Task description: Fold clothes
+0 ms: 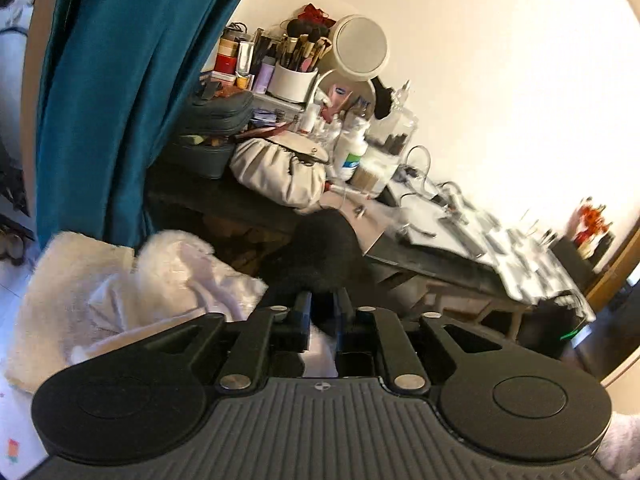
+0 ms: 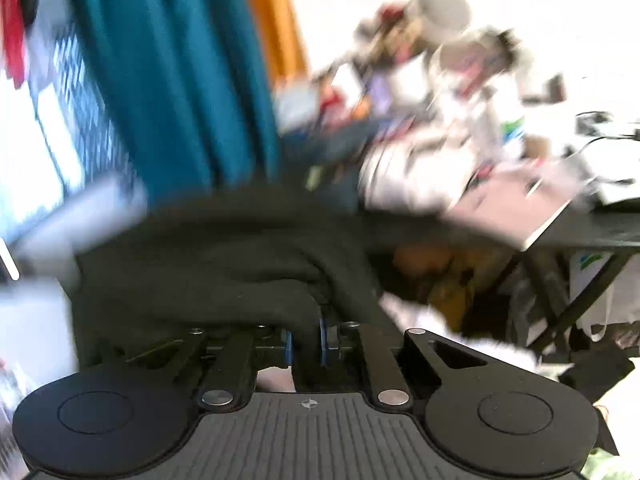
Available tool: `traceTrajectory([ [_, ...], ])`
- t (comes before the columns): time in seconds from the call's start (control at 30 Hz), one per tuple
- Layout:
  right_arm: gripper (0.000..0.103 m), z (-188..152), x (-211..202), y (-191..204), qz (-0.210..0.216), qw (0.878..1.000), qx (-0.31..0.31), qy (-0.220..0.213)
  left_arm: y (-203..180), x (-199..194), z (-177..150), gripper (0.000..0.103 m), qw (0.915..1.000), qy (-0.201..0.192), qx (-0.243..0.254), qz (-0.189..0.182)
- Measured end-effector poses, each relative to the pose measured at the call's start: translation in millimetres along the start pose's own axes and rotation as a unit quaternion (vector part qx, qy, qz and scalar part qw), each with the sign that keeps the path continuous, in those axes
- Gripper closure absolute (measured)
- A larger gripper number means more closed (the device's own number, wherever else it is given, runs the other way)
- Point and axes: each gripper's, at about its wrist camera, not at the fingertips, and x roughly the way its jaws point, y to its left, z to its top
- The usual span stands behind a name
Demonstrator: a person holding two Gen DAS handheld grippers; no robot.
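Observation:
A black garment (image 1: 320,252) is held up in the air between both grippers. In the left wrist view my left gripper (image 1: 323,300) is shut on a bunched edge of it, which hides the fingertips. In the blurred right wrist view my right gripper (image 2: 306,320) is shut on a thick fold of the black garment (image 2: 224,264), which spreads left and up over the fingers. A white fluffy cloth (image 1: 132,284) lies below and left of my left gripper.
A teal curtain (image 1: 116,92) hangs at the left, also in the right wrist view (image 2: 168,80). A dark table (image 1: 460,256) stands ahead, crowded with cosmetics, a brush cup (image 1: 290,80), a round mirror (image 1: 362,46) and a beige pouch (image 1: 280,172).

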Motion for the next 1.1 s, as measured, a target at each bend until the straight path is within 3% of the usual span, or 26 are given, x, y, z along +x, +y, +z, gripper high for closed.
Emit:
traceTrajectory([
  [0.1, 0.093, 22, -34, -33, -0.030, 0.997, 0.052, -0.052, 13, 9, -3, 0.060, 0.9992, 0.010, -0.023, 0.032],
  [0.17, 0.093, 37, -57, -54, -0.050, 0.991, 0.086, -0.087, 24, 20, -9, 0.053, 0.9983, 0.028, -0.035, 0.038],
  [0.23, 0.093, 33, -72, -86, -0.111, 0.986, 0.096, -0.082, 35, 36, -19, 0.035, 0.9960, 0.053, -0.048, 0.053],
  [0.3, 0.093, 13, -68, -111, -0.148, 0.983, 0.099, -0.037, 43, 56, -34, 0.028, 0.9925, 0.083, -0.050, 0.076],
  [0.43, 0.093, -40, -42, -143, -0.196, 0.972, 0.099, 0.077, 60, 95, -70, 0.028, 0.9829, 0.154, -0.047, 0.090],
  [0.53, 0.091, -95, -6, -146, -0.199, 0.957, 0.103, 0.185, 66, 115, -99, 0.028, 0.9762, 0.185, -0.031, 0.109],
  [0.6, 0.087, -127, 8, -139, -0.194, 0.949, 0.099, 0.226, 65, 126, -117, 0.028, 0.9723, 0.197, 0.006, 0.125],
  [0.73, 0.071, -151, 17, -107, -0.173, 0.951, 0.047, 0.253, 64, 137, -144, 0.026, 0.9627, 0.230, 0.055, 0.132],
  [0.83, 0.049, -151, 22, -79, -0.185, 0.941, -0.040, 0.281, 66, 139, -156, 0.023, 0.9596, 0.247, 0.049, 0.125],
  [0.87, 0.048, -148, 21, -68, -0.197, 0.937, -0.076, 0.279, 67, 139, -159, 0.022, 0.9588, 0.252, 0.044, 0.123],
  [0.9, 0.045, -146, 19, -58, -0.208, 0.931, -0.111, 0.277, 69, 138, -162, 0.019, 0.9587, 0.256, 0.032, 0.119],
  [0.97, 0.032, -138, 8, -39, -0.198, 0.936, -0.157, 0.244, 76, 137, -166, 0.013, 0.9599, 0.260, -0.019, 0.103],
  [1.1, 0.025, -123, -3, -33, -0.145, 0.959, -0.135, 0.202, 88, 145, -176, 0.011, 0.9543, 0.264, -0.108, 0.090],
])
